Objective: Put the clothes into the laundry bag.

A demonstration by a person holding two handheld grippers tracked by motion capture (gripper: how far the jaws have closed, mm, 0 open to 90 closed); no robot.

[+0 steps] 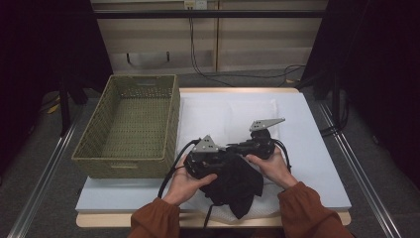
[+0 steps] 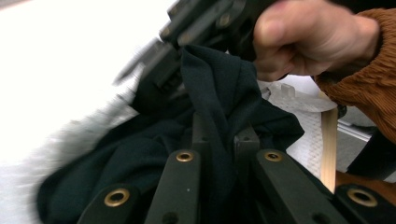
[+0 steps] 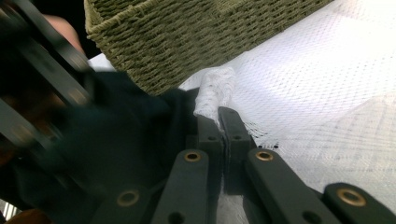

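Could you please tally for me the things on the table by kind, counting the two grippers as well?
Woven basket: 1
Dark cloth: 1
White mesh sheet: 1
Grippers, left gripper and right gripper: 2
Total: 5

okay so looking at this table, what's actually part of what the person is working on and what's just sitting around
In use:
- dark cloth, pinched by both grippers
- left hand-held gripper, shut on it
- right hand-held gripper, shut, a fold of white mesh cloth pinched too
- woven basket, open beside them

Just lying about:
- cables behind the table
- metal rails on the floor
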